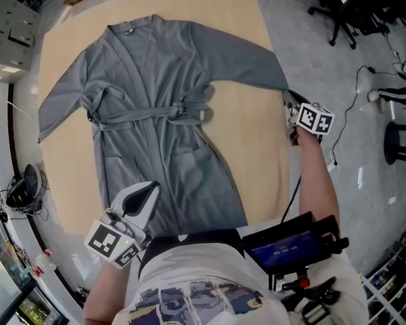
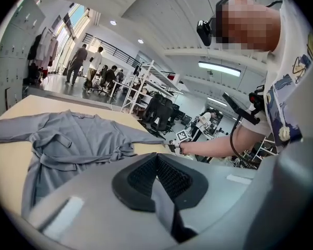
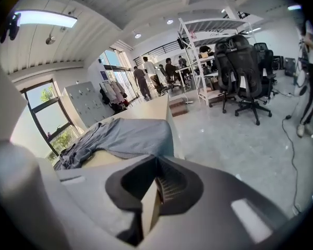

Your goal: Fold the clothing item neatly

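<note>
A grey robe lies spread open-side up on the tan table, sleeves out and belt tied at the waist. My left gripper rests at the robe's lower left hem near the front edge. In the left gripper view its jaws are shut with a strip of grey cloth between the pads. My right gripper is at the cuff of the right sleeve by the table's right edge. In the right gripper view the sleeve runs down into the closed jaws. The left gripper view also shows the robe and the right gripper.
Office chairs and a black stool stand on the grey floor right of the table, with cables trailing there. A shelving rack and several people are farther off. A tablet hangs at the person's waist.
</note>
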### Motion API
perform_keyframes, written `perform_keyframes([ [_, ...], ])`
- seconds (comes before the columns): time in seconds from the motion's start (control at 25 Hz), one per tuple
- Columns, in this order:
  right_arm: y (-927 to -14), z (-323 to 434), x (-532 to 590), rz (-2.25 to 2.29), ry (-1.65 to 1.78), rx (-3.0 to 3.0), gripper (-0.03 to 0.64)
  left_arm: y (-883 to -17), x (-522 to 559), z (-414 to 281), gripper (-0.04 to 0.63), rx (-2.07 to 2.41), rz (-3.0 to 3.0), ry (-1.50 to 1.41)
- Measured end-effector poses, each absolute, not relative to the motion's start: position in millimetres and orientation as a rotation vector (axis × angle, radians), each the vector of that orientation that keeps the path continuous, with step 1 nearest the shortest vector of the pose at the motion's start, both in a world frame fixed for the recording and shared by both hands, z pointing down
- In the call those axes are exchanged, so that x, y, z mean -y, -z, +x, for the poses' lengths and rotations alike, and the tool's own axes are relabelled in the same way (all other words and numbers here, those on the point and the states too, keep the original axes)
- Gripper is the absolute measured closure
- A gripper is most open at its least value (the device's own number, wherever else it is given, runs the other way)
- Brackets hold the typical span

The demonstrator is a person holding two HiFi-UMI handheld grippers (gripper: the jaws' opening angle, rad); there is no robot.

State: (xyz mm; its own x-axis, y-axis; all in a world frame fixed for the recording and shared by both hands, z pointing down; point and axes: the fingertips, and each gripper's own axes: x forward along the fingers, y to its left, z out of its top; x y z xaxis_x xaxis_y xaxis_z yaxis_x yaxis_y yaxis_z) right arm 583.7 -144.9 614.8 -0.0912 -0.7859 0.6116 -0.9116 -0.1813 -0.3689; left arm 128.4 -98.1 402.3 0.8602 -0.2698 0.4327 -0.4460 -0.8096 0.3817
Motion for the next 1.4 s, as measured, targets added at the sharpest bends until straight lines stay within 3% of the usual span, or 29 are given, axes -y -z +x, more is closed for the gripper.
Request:
perform_keyframes([
  [0.64,-538.4,556.3,209.3,1.998,-0.828,1.941,0.604,-397.8,90.2,85.1,0.592,0.611,2.554,-0.398],
  [1.4,-487.7,392.3,324.0,1.711,-0.645,2.157,0.604,-389.2,77.9,2.4,0.592,0.77,2.481,-0.284],
])
